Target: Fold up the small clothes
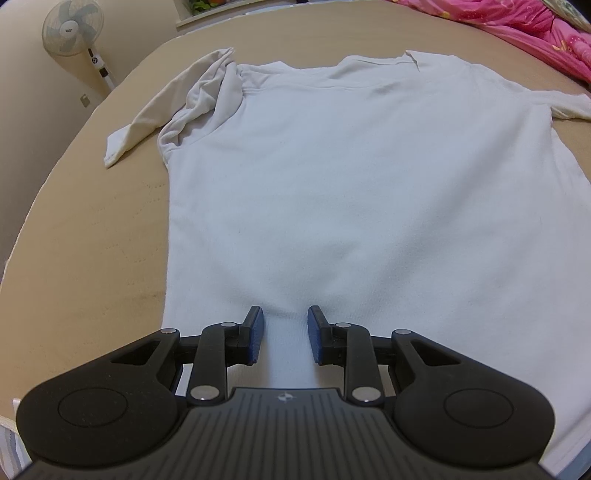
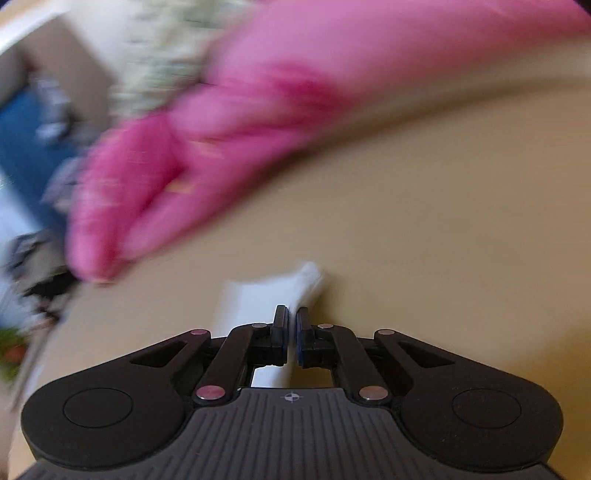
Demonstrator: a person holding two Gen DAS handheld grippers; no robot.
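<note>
A white T-shirt [image 1: 332, 177] lies spread flat on a tan bed [image 1: 85, 258], collar at the far side. Its left sleeve [image 1: 173, 107] is bunched and crumpled. My left gripper [image 1: 285, 321] is open, low over the near hem, with shirt fabric between its blue pads [image 1: 257, 338]. In the blurred right wrist view, my right gripper [image 2: 291, 314] is shut on a white piece of the shirt [image 2: 295, 284], a sleeve or edge, held over the tan bed [image 2: 443, 221].
A pink blanket [image 1: 535, 33] lies at the far right of the bed; it also shows in the right wrist view [image 2: 207, 162]. A standing fan [image 1: 72, 33] is past the bed's far left edge. Blurred blue and patterned items [image 2: 33, 147] lie at the left.
</note>
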